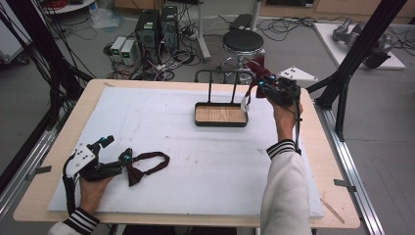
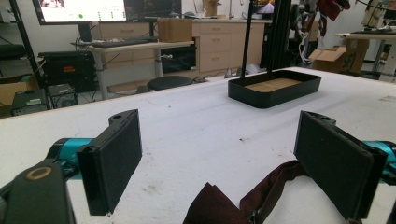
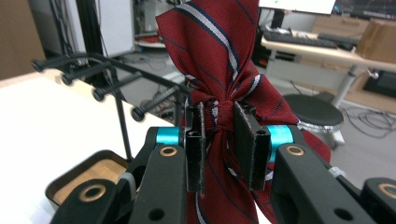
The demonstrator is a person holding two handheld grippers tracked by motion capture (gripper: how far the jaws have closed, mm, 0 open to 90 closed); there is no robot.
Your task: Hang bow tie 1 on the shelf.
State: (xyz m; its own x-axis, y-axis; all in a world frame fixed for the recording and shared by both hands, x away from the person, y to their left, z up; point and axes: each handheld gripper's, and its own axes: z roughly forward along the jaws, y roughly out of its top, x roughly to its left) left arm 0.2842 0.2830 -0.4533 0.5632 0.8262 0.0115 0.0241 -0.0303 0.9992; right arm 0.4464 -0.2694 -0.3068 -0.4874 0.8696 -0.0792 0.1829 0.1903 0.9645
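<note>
Right gripper (image 1: 263, 84) is hanging over the far right corner of the black wood-floored tray stand (image 1: 221, 115), fingers (image 3: 196, 149) clenching the knot of a red striped silk bow tie (image 3: 219, 70); stripes are showing in the right gripper view. Left gripper (image 1: 115, 152), well left of the tray on the white-padded desk (image 1: 195, 161), fingers (image 2: 114, 158) released, is straddling a dark maroon fabric bow tie (image 2: 243, 200) with strap looping in the high view.

So the black metal rack with the shallow wood-floored tray (image 1: 220, 115) sits toward the far middle of the white-covered tabletop (image 1: 195, 161). Just right of it, up off the surface, the right gripper (image 1: 263, 84) has the striped red bow tie (image 3: 219, 70). Near the front left, the left gripper (image 1: 117, 155) rests with the dark maroon bow tie (image 1: 147, 165) lying right beside it.
</note>
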